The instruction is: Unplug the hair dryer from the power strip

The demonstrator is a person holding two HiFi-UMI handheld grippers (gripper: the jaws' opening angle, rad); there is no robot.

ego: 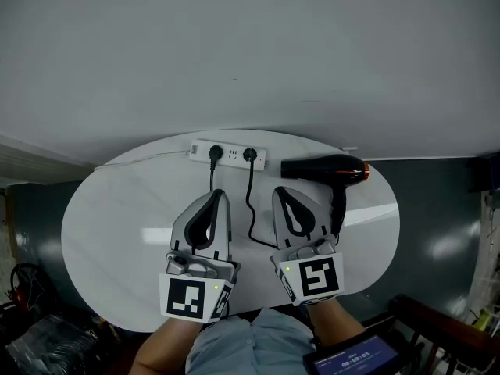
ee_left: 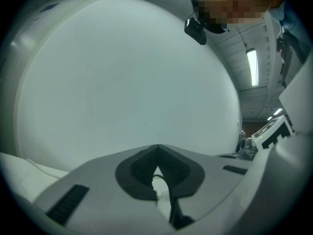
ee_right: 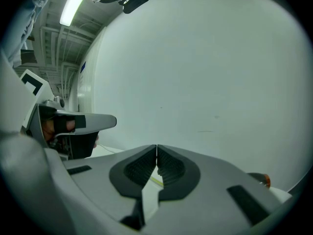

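progress: basically zero so far imo; the left plug [ego: 215,154] and right plug [ego: 250,155] both sit in the power strip [ego: 230,155] at the far edge of the counter [ego: 117,209]; nothing's pulled out

hair dryer [ego: 324,169]: black with an orange ring; lying on the counter just right of the strip, handle pointing back toward the person

left claw [ego: 221,195]: tips pressed together, pinching nothing; hangs over the counter short of the strip, roughly in line with the left plug

right claw [ego: 279,192]: pressed together too, empty; between the strip and the dryer's handle, touching neither as far as I can see

what's left: pretty much everything; reach the strip, spread a claw, grab the correct plug, pull; I'd guess the other claw steadies the strip

hard to tell: two black cords [ego: 249,194] run from the strip toward the person and vanish under the claws; so which plug is the dryer's, can't say

gripper views: mostly blank wall [ee_left: 122,82] beyond the closed tips; only slivers of counter and cord peek through
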